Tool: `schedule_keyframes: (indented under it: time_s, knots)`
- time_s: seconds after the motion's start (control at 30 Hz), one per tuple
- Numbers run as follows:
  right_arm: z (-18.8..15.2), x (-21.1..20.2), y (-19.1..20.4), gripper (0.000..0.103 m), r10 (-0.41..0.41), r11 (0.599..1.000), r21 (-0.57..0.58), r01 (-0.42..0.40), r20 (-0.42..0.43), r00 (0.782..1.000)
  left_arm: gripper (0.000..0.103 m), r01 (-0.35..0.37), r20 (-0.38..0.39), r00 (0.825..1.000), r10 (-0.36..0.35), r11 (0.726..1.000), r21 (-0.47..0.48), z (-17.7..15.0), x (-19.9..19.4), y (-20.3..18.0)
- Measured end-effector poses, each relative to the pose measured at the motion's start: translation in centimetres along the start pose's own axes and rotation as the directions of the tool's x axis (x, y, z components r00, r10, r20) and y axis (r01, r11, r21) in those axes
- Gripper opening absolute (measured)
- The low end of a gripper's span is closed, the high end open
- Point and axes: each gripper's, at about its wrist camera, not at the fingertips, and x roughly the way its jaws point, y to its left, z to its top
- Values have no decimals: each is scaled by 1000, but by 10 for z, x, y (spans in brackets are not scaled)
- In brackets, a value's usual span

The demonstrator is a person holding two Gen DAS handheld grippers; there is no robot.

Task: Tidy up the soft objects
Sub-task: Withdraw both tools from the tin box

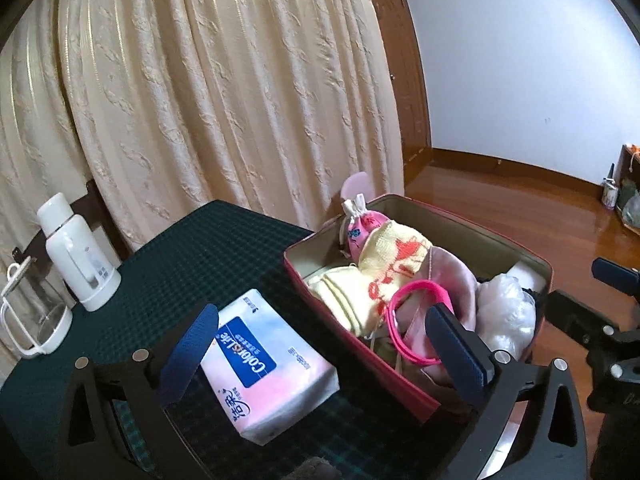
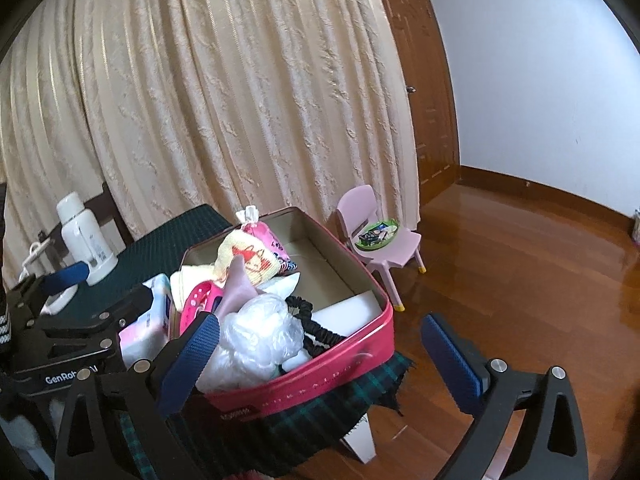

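Both my jaws gape wide, gripping nothing: my left gripper (image 1: 320,350) hovers beside the red tin (image 1: 352,346), over the tissue pack (image 1: 266,364); my right gripper (image 2: 324,360) over its near corner.

We see both views evenly lit by soft, diffuse daylight that filters through the cream curtain (image 1: 224,92), which glows brighter along its folds. The polished wooden floor (image 2: 520,264) carries broad glare streaks at the far right, and the white wall (image 1: 520,60) takes a faint bluish cast. Shadows are weak; the dark bench cloth (image 1: 224,248) reads murky with little detail. Fisheye distortion bows the curtain folds and skirting outward, and black vignetting cuts every corner. Focus is fair at the centre, softer and slightly smeared toward the edges.
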Motion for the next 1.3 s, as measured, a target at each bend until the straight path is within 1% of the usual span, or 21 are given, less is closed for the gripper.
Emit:
schedule_keyframes:
  time_s: [0.17, 0.43, 0.6, 1.3]
  knots:
    - [-3, 1, 3, 103, -3, 1000, -19, 3, -14, 1000, 103, 30, -12, 999, -31, 1000, -8, -2, -2, 1]
    - [-7, -3, 17, 103, -24, 994, -105, 24, -2, 1000, 103, 25, -6, 1000, -25, 1000, 8, -2, -4, -3]
    - [-7, -3, 23, 103, -35, 990, -137, 35, 5, 999, 103, 15, -8, 1000, -15, 1000, 8, -2, -3, -2]
    - [-12, -5, 29, 103, -13, 990, -144, 13, -3, 1000, 103, 15, -21, 1000, -14, 1000, 17, -5, -2, -1]
